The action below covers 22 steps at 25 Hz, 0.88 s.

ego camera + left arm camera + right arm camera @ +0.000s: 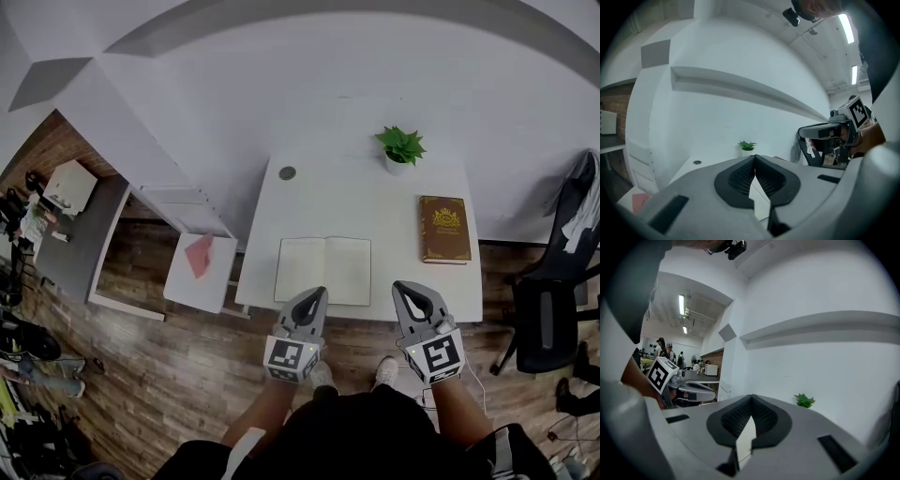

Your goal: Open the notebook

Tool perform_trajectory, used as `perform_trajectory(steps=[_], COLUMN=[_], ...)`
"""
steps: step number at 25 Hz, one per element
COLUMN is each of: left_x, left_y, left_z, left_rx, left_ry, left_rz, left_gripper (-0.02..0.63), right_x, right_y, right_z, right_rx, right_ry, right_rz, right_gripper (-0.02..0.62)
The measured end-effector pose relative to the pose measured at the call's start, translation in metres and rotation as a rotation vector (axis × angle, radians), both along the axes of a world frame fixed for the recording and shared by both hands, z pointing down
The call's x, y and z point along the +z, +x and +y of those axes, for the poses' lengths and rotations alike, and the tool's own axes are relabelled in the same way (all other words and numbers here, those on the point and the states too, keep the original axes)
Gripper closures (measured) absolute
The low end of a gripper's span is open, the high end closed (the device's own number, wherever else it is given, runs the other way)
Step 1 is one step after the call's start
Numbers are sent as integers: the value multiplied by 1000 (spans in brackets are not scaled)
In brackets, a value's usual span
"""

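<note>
The notebook (323, 270) lies open on the white table (309, 202), its two blank pages flat, near the front edge. My left gripper (319, 292) hovers just in front of the notebook's lower edge, jaws shut and empty. My right gripper (405, 287) is level with it to the right, also shut with nothing held. In the left gripper view my left gripper (755, 159) has its tips meeting, and a sliver of white page shows through the lower gap. In the right gripper view my right gripper (751, 399) looks the same.
A brown hardcover book (443, 229) lies at the table's right side, a small potted plant (400, 147) at the back, a round dark grommet (287, 173) at the back left. A black chair (553, 300) stands right of the table, a white stool with pink paper (199, 256) left.
</note>
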<state>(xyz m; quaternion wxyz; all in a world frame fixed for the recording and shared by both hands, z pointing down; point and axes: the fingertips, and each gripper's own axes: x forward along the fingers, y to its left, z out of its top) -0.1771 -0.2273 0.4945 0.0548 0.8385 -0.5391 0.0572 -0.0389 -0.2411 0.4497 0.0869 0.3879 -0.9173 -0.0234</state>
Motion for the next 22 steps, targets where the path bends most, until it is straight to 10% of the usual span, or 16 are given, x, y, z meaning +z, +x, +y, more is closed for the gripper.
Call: perform_trajectory(steps=[22], left_x=[3], left_y=[12], left_z=[11], left_rx=[19], left_ry=[-17], left_rz=[-32], left_gripper=[600], right_x=[-8], right_y=[6], right_z=[2], right_rx=[3], right_ry=[37], right_rz=[-17], right_gripper=[594])
